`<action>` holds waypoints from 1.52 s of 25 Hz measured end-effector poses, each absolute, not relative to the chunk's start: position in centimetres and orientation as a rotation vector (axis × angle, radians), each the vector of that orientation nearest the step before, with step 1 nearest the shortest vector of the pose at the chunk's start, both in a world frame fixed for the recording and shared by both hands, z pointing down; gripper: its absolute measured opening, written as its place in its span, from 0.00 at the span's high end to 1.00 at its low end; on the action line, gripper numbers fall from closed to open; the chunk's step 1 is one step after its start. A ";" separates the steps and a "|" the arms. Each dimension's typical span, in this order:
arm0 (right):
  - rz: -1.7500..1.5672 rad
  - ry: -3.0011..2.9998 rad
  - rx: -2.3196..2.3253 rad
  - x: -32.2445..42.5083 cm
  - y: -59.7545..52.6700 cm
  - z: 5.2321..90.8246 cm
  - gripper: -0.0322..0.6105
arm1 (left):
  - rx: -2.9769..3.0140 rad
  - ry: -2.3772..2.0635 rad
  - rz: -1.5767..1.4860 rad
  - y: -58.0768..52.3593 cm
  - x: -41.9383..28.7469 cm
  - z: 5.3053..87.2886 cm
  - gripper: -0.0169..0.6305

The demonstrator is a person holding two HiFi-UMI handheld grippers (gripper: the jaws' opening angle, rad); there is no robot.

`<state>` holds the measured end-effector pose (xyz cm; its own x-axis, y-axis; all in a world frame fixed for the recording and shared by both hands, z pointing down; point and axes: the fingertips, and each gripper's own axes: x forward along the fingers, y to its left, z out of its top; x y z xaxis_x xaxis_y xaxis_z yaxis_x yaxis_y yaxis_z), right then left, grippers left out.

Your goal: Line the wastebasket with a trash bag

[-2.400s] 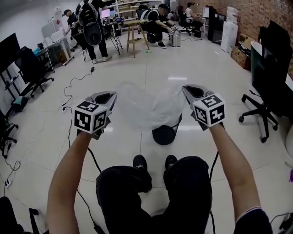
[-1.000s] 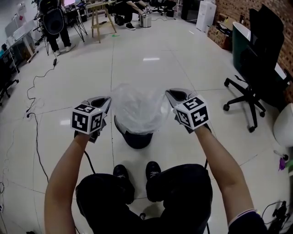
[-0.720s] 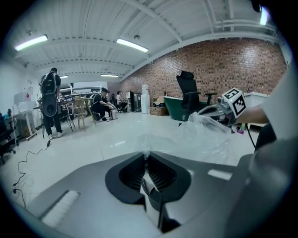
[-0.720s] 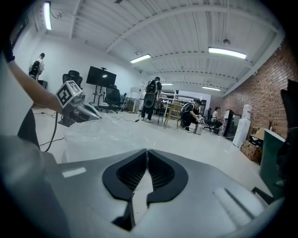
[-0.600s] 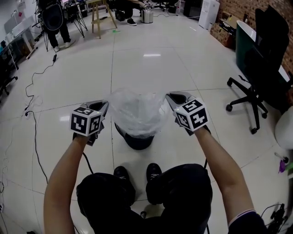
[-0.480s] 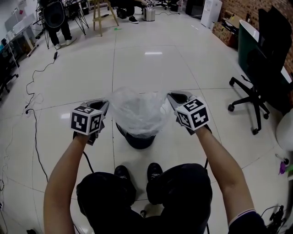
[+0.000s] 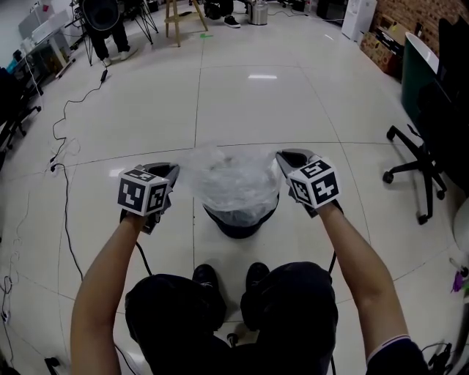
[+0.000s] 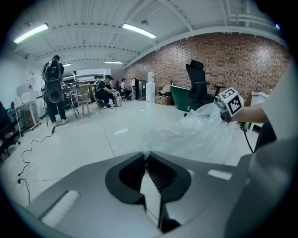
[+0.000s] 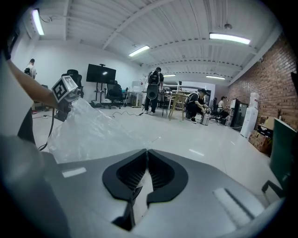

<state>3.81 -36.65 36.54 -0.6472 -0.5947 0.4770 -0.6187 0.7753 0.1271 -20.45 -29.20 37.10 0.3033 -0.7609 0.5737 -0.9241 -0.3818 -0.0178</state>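
A clear trash bag (image 7: 233,182) hangs stretched between my two grippers, its body sagging into the black wastebasket (image 7: 242,221) on the floor in front of the person's feet. My left gripper (image 7: 174,171) is shut on the bag's left edge. My right gripper (image 7: 282,159) is shut on its right edge. In the left gripper view the film (image 8: 200,137) runs from the closed tips (image 8: 146,154) toward the other gripper's marker cube. In the right gripper view the bag (image 9: 91,132) spreads left from the closed tips (image 9: 146,151). The basket's rim is mostly hidden under the plastic.
A black office chair (image 7: 425,157) stands at the right. Cables (image 7: 62,183) trail over the tiled floor at the left. People, a wooden stool (image 7: 183,11) and desks stand far at the back. A brick wall (image 8: 233,60) runs along the right side.
Both grippers have come down with the bag, and the bag's bottom has sunk lower into the wastebasket. The head view has tilted, so the basket sits a little more to the right.
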 end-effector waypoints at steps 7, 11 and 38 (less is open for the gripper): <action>0.101 -2.434 0.893 3.6 -38.0 39.3 0.95 | 2.278 -1.448 0.720 -31.0 -19.2 39.4 0.95; 0.127 -2.410 0.886 3.9 -38.6 41.1 0.95 | 2.274 -1.394 0.735 -31.6 -18.6 41.4 0.95; 0.335 -2.318 0.985 7.4 -41.9 48.9 0.95 | 2.132 -1.415 0.633 -35.0 -21.3 47.2 0.95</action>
<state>7.41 -41.90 48.94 -0.5509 -0.5709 0.6088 -0.7199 0.6941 -0.0004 -21.27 -34.96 47.15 0.3516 -0.6976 0.6243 -0.9304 -0.3345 0.1502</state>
